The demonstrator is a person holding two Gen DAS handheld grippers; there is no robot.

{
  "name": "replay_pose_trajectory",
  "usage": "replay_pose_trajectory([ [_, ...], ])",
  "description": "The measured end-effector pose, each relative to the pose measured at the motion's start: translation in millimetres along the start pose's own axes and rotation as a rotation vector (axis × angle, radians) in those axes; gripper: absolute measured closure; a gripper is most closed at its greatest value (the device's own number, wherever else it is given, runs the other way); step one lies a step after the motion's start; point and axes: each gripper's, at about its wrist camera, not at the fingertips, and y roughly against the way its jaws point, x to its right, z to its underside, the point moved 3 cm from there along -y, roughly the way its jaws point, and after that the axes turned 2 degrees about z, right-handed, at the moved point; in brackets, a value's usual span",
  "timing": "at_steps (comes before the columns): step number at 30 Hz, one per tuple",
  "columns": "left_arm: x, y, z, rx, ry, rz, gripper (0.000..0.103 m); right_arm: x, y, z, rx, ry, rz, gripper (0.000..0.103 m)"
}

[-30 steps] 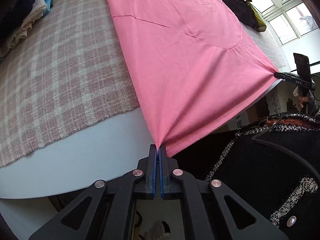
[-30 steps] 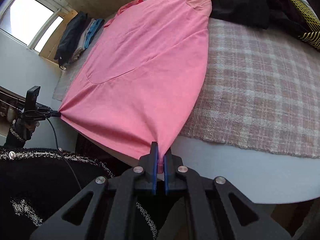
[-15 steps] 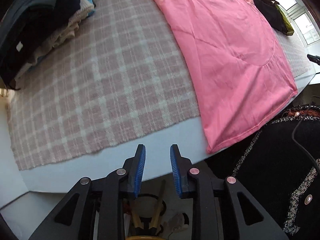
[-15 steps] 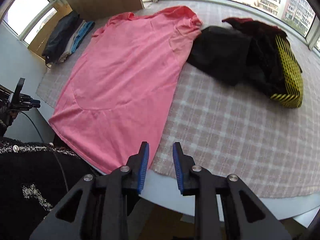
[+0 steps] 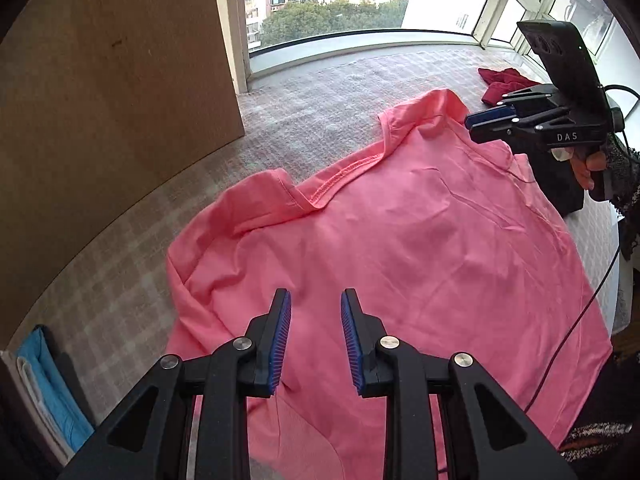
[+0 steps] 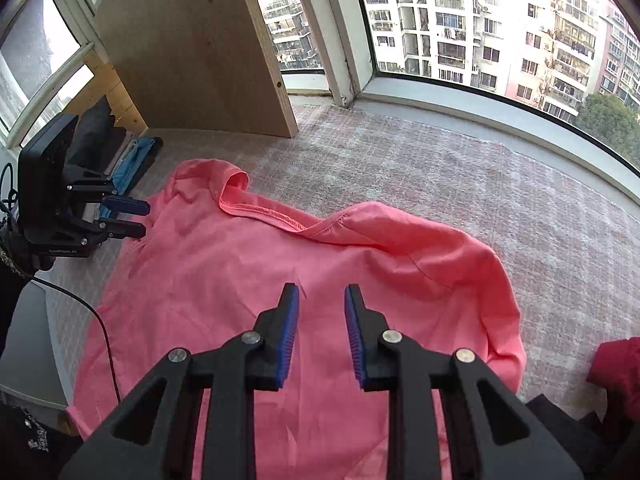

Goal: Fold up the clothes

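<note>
A pink T-shirt lies spread flat on the checked tablecloth, its neckline pointing toward the window. My left gripper hovers open over the left shoulder area, with nothing between its blue pads. In the right wrist view the same shirt fills the middle, and my right gripper is open and empty above the chest below the collar. Each gripper shows in the other's view: the right gripper by the right sleeve, the left gripper by the left sleeve.
A wooden board stands at the back left. Folded clothes are stacked beside it. A red garment and a black garment lie to the right. A window ledge borders the far side.
Both grippers let go of the shirt's hem corners and opened. They then rose and moved over the shirt to its shoulder end.
</note>
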Motion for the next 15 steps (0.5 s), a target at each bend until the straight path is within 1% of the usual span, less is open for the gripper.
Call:
replay_pose_trajectory([
  [1, -3.6, -11.0, -9.0, -0.009, -0.01, 0.015, 0.078, 1.6, -10.9, -4.8, -0.017, 0.016, -0.008, 0.08],
  [3, -5.6, -31.5, -19.8, -0.053, -0.047, 0.062, 0.078, 8.2, -28.5, -10.5, -0.05, 0.026, -0.033, 0.08],
  [4, -5.7, -43.2, -24.0, -0.078, -0.071, 0.073, 0.078, 12.4, -35.9, -12.2, -0.067, 0.023, -0.05, 0.08],
  [5, -6.5, -52.7, -26.7, -0.095, -0.09, 0.075, 0.078, 16.8, -42.5, -14.5, -0.08, 0.016, -0.065, 0.08],
  [6, -7.6, -62.0, -29.6, -0.111, -0.107, 0.075, 0.078, 21.9, -47.4, -18.0, -0.084, 0.014, -0.063, 0.079],
  [7, -12.3, -68.0, -33.2, -0.11, -0.105, 0.057, 0.077, 27.9, -50.8, -22.2, -0.08, 0.013, -0.045, 0.079],
  [8, -20.0, -66.1, -38.7, -0.076, -0.081, 0.015, 0.081, 37.2, -48.8, -28.9, -0.046, 0.009, 0.02, 0.08],
  [9, -27.8, -63.4, -43.9, -0.04, -0.056, -0.029, 0.081, 49.0, -41.4, -36.3, 0.011, -0.013, 0.098, 0.08],
  [10, -36.8, -52.8, -46.5, 0.018, -0.015, -0.088, 0.081, 61.1, -31.1, -41.9, 0.066, -0.054, 0.153, 0.079],
  [11, -45.8, -42.0, -49.1, 0.076, 0.026, -0.147, 0.084, 68.9, -20.7, -44.6, 0.109, -0.095, 0.16, 0.079],
  [12, -54.3, -31.1, -51.2, 0.134, 0.065, -0.2, 0.084, 70.4, -13.8, -45.2, 0.13, -0.108, 0.127, 0.079],
  [13, -57.7, -22.1, -48.9, 0.176, 0.087, -0.189, 0.08, 66.2, -11.3, -43.6, 0.125, -0.087, 0.107, 0.079],
  [14, -58.5, -18.2, -45.7, 0.178, 0.095, -0.167, 0.078, 60.7, -10.3, -41.7, 0.115, -0.061, 0.09, 0.079],
  [15, -56.8, -18.1, -41.8, 0.159, 0.086, -0.142, 0.078, 52.1, -13.9, -38.8, 0.089, -0.026, 0.079, 0.079],
])
